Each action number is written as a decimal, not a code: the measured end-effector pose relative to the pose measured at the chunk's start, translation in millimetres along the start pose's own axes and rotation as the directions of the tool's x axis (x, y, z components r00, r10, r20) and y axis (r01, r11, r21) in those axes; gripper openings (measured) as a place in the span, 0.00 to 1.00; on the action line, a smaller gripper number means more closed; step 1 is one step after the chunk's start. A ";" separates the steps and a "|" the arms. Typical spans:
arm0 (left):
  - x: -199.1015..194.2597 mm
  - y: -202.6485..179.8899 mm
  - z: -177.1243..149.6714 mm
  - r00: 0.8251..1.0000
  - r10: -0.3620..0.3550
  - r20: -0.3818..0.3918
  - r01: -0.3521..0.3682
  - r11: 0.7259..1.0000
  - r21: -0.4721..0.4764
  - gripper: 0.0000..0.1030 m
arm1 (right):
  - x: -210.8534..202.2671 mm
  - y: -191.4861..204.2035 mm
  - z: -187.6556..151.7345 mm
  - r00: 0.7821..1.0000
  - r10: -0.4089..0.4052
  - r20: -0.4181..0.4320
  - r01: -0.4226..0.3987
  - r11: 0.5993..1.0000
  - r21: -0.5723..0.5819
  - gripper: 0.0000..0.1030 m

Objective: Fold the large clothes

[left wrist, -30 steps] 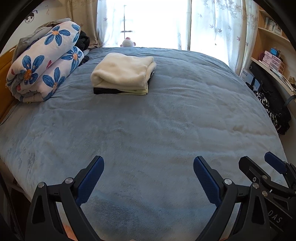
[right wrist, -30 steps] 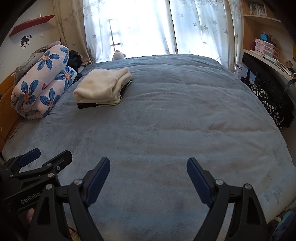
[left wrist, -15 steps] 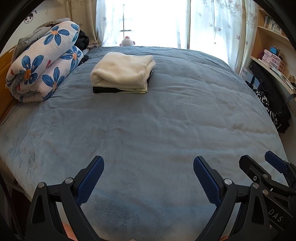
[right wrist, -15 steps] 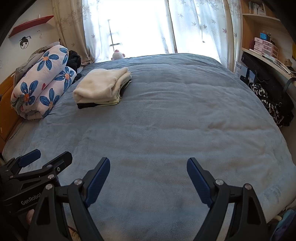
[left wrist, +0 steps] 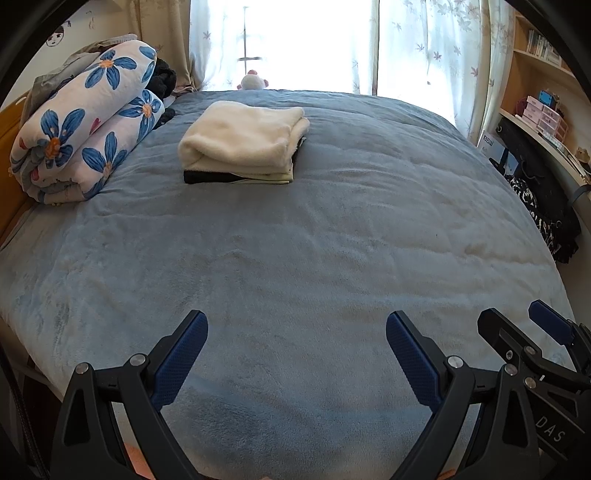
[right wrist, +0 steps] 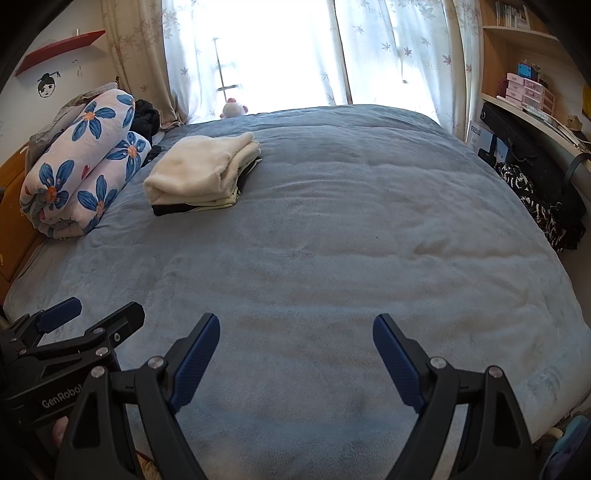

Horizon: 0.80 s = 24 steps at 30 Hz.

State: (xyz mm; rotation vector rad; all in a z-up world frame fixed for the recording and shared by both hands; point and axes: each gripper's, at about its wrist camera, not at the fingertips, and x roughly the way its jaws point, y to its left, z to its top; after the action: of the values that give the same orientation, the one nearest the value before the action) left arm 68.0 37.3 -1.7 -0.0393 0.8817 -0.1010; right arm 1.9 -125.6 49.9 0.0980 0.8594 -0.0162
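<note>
Folded clothes [left wrist: 243, 146] sit stacked on the blue bedspread [left wrist: 332, 229] — well ahead of both tongs, left [left wrist: 295, 345] and right [right wrist: 295, 349], each spread wide and holding nothing.

a bed [left wrist: 332, 258] under a blue plush cover filled the room. at twelve o'clock a bright window [left wrist: 314, 37] glared through sheer leaf-print curtains [right wrist: 399, 55]. wooden shelves [right wrist: 517, 33] stood at two o'clock, and a red wall shelf [right wrist: 59, 46] hung at ten o'clock.
</note>
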 end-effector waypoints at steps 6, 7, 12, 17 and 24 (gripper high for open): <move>0.4 0.3 0.3 1.000 -0.002 -0.002 0.002 1.000 0.000 0.94 | 0.3 -1.0 0.2 1.000 0.001 -0.002 -0.001 1.000 0.000 0.83; 0.5 -0.1 0.1 1.000 -0.002 -0.003 0.002 1.000 0.000 0.94 | 0.3 -0.2 0.5 1.000 0.001 -0.001 -0.001 1.000 0.000 0.83; 1.1 2.2 0.6 1.000 -0.002 -0.001 0.002 1.000 0.004 0.94 | 0.3 -0.1 0.6 1.000 0.001 0.000 -0.001 1.000 -0.001 0.83; 1.8 3.7 0.3 1.000 -0.001 -0.001 0.001 1.000 0.009 0.94 | 0.3 -0.6 0.3 1.000 0.001 -0.001 -0.001 1.000 -0.001 0.83; 1.6 4.2 0.1 1.000 -0.003 -0.001 0.003 1.000 0.009 0.94 | 0.0 -1.0 0.2 1.000 0.000 0.000 0.000 1.000 -0.002 0.83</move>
State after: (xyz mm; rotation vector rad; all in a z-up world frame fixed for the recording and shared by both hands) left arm 69.3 41.3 -3.2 -0.0319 0.8818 -0.1074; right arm 2.0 -126.6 49.9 0.0964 0.8591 -0.0152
